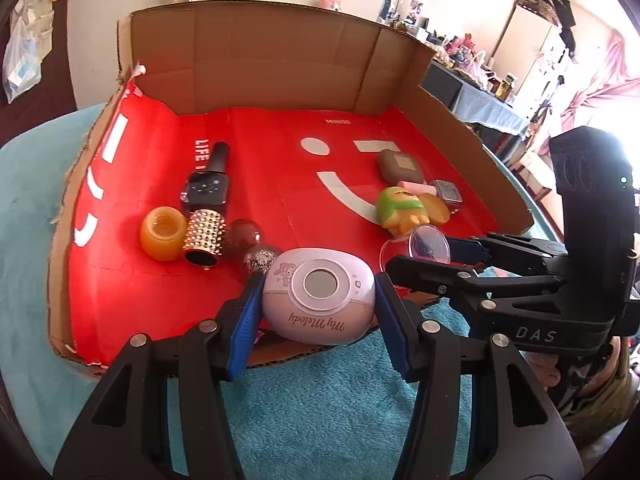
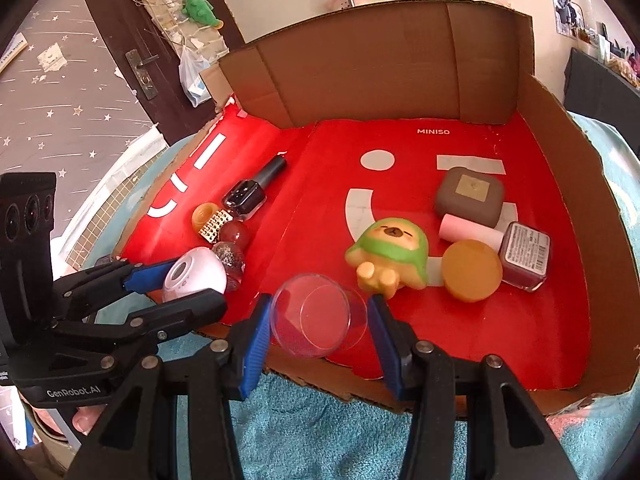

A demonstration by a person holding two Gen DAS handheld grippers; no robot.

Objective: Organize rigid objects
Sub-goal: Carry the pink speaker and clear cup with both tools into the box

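My left gripper [image 1: 318, 294] is shut on a pale pink oval My Melody case [image 1: 320, 300], held over the front edge of the red cardboard tray [image 1: 160, 300]; the case also shows in the right wrist view [image 2: 192, 274]. My right gripper [image 2: 318, 318] is shut on a clear plastic dome lid [image 2: 316, 320], also at the tray's front edge; the lid also shows in the left wrist view [image 1: 428, 242]. A group at the left holds a black nail polish bottle [image 1: 210, 184], an orange jar [image 1: 162, 238], a studded gold cap [image 1: 204, 238] and two glitter balls [image 1: 256, 256].
At the right lie a green-hooded bear toy [image 2: 388, 258], an orange disc [image 2: 472, 276], a brown square case [image 2: 470, 196], a pink roll [image 2: 468, 234] and a red jar [image 2: 524, 256]. Cardboard flaps [image 2: 380, 68] stand at the back. Teal towel [image 2: 320, 432] covers the surface underneath.
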